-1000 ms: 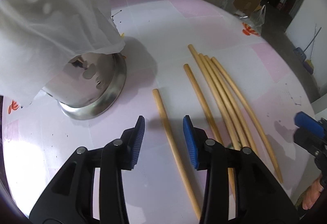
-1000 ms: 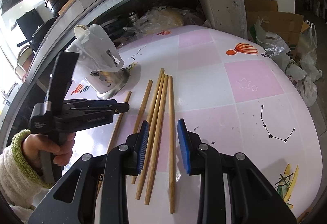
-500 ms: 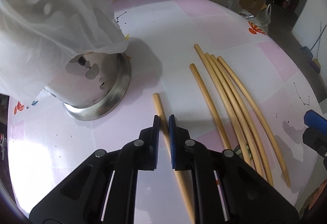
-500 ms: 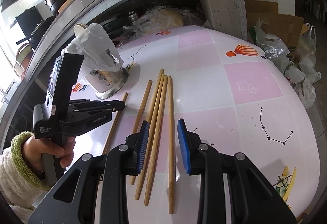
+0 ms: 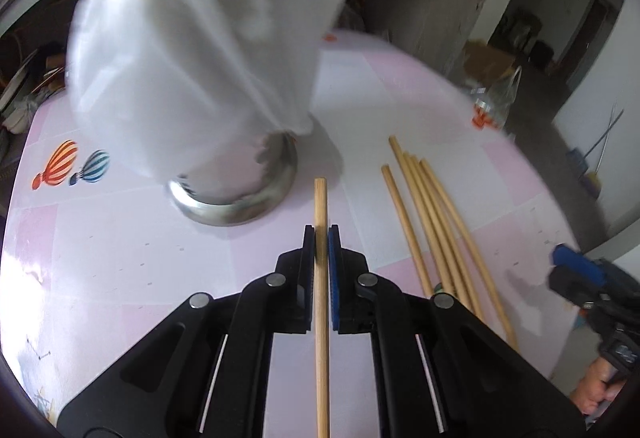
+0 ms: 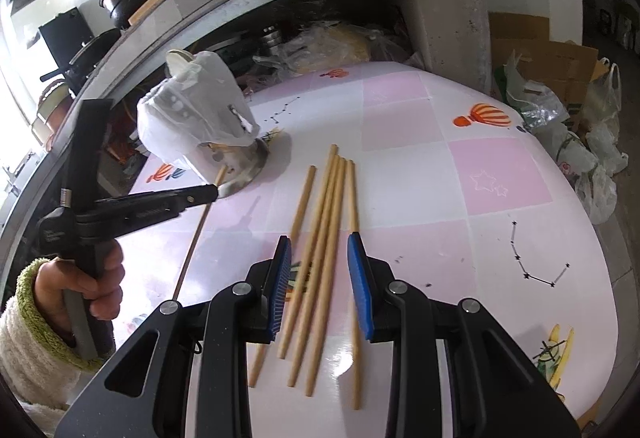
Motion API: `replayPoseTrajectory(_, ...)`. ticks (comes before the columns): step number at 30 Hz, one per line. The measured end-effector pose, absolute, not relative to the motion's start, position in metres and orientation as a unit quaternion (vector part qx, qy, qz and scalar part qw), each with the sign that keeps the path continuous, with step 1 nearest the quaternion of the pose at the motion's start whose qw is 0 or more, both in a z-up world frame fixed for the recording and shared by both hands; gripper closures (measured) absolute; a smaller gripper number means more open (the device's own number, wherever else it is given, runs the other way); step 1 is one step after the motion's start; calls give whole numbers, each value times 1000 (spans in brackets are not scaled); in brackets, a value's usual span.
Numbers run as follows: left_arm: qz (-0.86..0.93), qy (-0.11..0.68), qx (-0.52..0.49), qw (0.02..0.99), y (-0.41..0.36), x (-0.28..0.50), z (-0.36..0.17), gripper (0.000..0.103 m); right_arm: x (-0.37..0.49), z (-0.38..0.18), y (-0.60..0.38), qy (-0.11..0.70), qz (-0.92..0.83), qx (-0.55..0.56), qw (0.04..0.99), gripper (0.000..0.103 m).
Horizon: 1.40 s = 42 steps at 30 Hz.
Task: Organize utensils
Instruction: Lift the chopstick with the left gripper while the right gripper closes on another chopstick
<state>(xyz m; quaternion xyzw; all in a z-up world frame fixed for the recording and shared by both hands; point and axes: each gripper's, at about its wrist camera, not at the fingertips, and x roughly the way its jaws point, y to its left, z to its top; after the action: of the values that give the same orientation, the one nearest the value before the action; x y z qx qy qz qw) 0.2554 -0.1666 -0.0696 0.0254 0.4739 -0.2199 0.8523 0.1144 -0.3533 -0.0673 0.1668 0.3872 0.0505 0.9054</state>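
Left claw's got one chopstick pinched, right one's just hanging out

The single chopstick [image 5: 321, 278] is clamped between the left claw [image 5: 321, 238] pads, jaws closed tight on it, lifted off the pink bench [image 6: 460, 166] and tipped toward the steel holder [image 6: 244, 162] with the white plastic bag [image 6: 196, 106] over it. A hand [image 6: 80, 290] in a fuzzy sleeve grips that claw's handle, angled down. Five more chopsticks [image 6: 328, 238] lie on the bench to the right of the holder. The right claw [image 6: 320, 270] hovers over them, jaws partly open, gripping nothing.
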Motion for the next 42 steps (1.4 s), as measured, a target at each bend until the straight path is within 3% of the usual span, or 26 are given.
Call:
replayPoseTrajectory(15,-232,361,-81,899,-58,198,16,97,186,-66,-307,429,130,115,887,74)
replayPoseTrajectory(30,-223,329,-120,910,-12,175,24,97,257,-104,-290,506,81,29,858,75)
replayPoseTrajectory(42,-224,325,-131,909,-4,173,21,97,281,-119,-285,538,46,1,842,86)
